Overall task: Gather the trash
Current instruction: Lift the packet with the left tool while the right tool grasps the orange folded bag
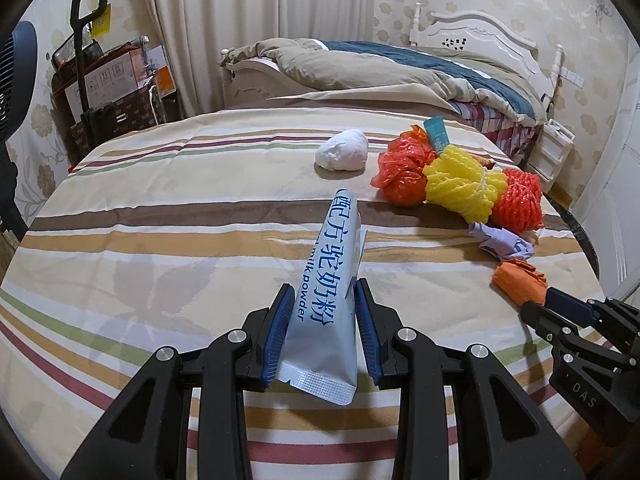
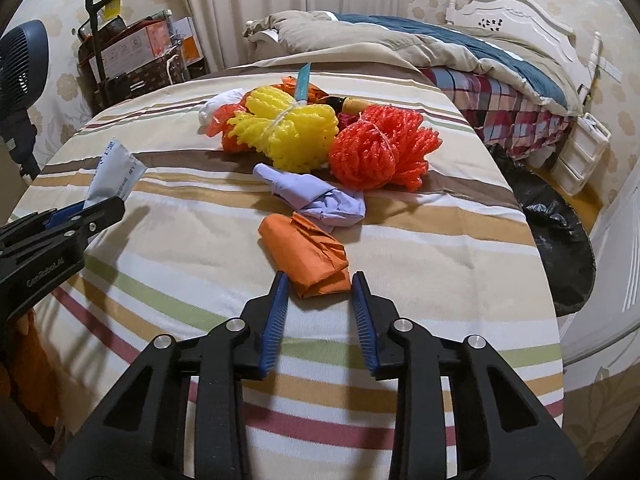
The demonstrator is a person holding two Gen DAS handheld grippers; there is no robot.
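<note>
My left gripper (image 1: 323, 292) is shut on a pale blue milk powder sachet (image 1: 326, 300) and holds it upright above the striped table (image 1: 160, 240); the sachet also shows in the right wrist view (image 2: 116, 176). My right gripper (image 2: 320, 284) is open, its fingertips on either side of the near end of a crumpled orange paper (image 2: 310, 254). Beyond lie a lilac crumpled glove (image 2: 316, 198), a yellow foam net (image 2: 288, 132), an orange-red foam net (image 2: 380, 148), an orange plastic bag (image 1: 400, 168) and a white wad (image 1: 342, 155).
A black trash bag (image 2: 556, 236) hangs open past the table's right edge. A bed (image 1: 400, 68) with a quilt stands behind the table. A cart with boxes (image 1: 108, 84) and a fan (image 2: 20, 64) stand at the left. White drawers (image 2: 584, 152) sit at the right.
</note>
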